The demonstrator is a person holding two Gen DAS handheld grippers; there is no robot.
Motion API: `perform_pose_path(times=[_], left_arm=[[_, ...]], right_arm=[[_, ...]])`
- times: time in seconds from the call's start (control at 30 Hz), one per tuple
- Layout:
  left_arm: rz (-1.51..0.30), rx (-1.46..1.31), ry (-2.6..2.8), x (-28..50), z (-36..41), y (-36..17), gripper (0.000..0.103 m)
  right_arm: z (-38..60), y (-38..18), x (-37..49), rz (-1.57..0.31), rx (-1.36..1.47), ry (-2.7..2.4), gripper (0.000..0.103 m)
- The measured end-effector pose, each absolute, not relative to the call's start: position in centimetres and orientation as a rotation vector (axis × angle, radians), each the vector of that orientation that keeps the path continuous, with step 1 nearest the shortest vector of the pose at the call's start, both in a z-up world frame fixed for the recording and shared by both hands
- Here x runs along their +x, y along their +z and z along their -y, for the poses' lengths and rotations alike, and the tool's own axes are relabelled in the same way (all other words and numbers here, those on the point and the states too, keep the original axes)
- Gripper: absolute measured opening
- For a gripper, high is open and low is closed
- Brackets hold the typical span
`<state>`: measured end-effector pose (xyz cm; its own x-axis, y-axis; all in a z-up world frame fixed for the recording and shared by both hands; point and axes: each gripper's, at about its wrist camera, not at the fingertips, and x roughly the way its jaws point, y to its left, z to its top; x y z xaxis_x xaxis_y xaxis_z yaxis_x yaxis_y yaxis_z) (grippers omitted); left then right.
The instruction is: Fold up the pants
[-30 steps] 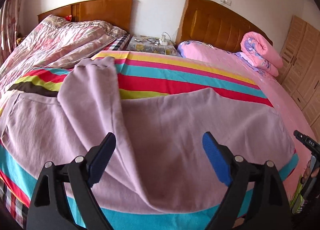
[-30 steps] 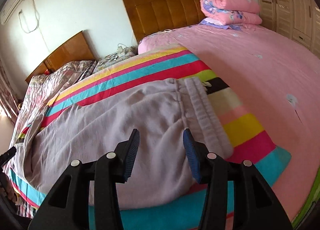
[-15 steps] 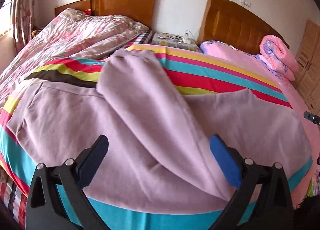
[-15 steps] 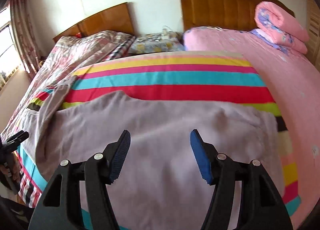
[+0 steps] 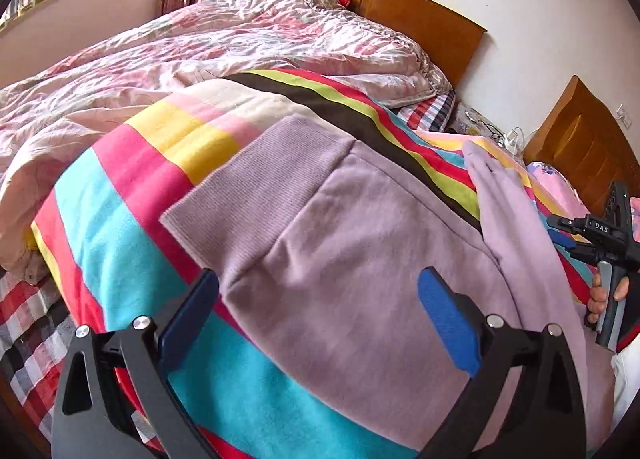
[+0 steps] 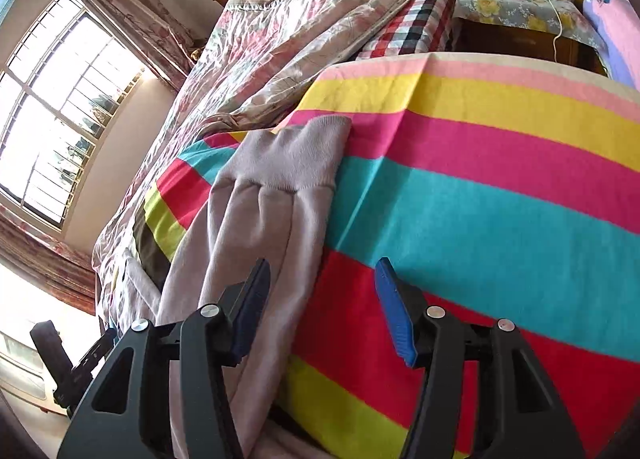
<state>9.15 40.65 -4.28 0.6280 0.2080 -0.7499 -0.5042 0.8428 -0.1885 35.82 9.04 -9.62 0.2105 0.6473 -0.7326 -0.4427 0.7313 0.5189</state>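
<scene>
Lilac pants (image 5: 360, 259) lie on a striped blanket (image 5: 132, 227). In the left wrist view one leg ends in a ribbed cuff (image 5: 260, 175), and the other leg (image 5: 508, 211) lies angled over it at the right. My left gripper (image 5: 316, 319) is open and empty, just above the lower leg near its cuff. In the right wrist view the other leg (image 6: 256, 243) ends in a cuff (image 6: 300, 155). My right gripper (image 6: 320, 307) is open and empty over that leg's right edge. It also shows in the left wrist view (image 5: 600, 235).
A rumpled floral quilt (image 5: 180, 47) covers the bed to the left. A nightstand (image 6: 516, 7) with glasses and a charger stands between the wooden headboards (image 5: 420, 15). A window (image 6: 52, 107) is at the left. A pink bed (image 5: 560, 183) lies to the right.
Both grippers have swung left toward the leg ends. The left now looks at one cuff, the right at the other leg's cuff. Both have stayed open.
</scene>
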Motion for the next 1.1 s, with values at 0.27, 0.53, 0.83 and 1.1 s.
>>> perform_pose_path(times=[0.27,0.53,0.83,1.1], left_arm=[[-0.731,-0.402,0.424,7.8,-41.5,-2.5,0.100],[-0.662,-0.425,0.408,7.5,-42.2,-0.4,0.100],[-0.660,-0.555,0.569,0.1,-45.2,-1.3,0.100],[-0.678,-0.696,0.287,1.4,-44.0,-3.2,0.097]], right_arm=[[-14.6,-9.8,38.2,-1.113,0.033,0.782,0.009],[-21.9,0.4,27.7,-0.852,-0.088,1.044,0.006],[-34.6,0.4,15.0,-0.881,-0.282,1.397,0.040],[-22.8,2.1,18.3,-0.800,-0.207,1.238,0.043]])
